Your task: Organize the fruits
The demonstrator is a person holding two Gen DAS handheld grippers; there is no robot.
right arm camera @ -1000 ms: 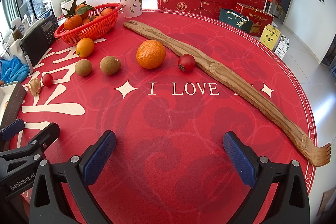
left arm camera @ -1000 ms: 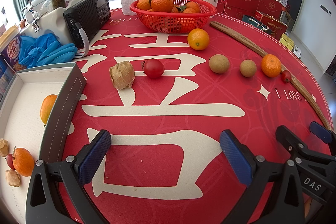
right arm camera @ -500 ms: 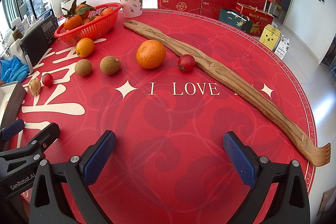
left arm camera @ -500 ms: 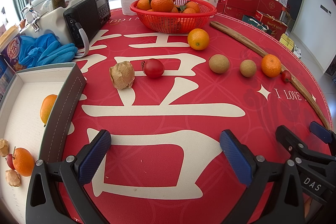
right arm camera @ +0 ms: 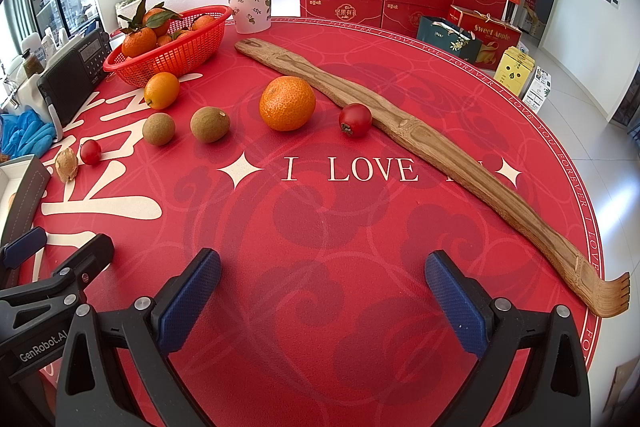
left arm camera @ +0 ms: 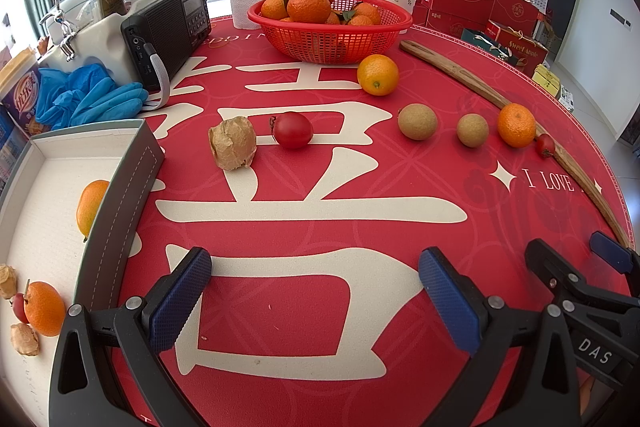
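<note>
Nearest the cameras, the left tool (left arm camera: 316, 299) and right tool (right arm camera: 322, 297) both hover over the red surface (right arm camera: 320, 227) with fingers spread wide apart, gripping nothing. Left of the left tool, a grey box (left arm camera: 120, 203) holds two oranges and small husked fruits. Farther out lie a papery husk fruit (left arm camera: 233, 143) just beside a red fruit (left arm camera: 292, 135), then two brown fruits (right arm camera: 210, 124), a large orange (right arm camera: 287, 103) and a small red fruit (right arm camera: 355, 119) touching a long wooden backscratcher (right arm camera: 420, 135). Beyond, a smooth orange (left arm camera: 377, 74) sits just before a red basket (left arm camera: 332, 35) of leafy oranges.
</note>
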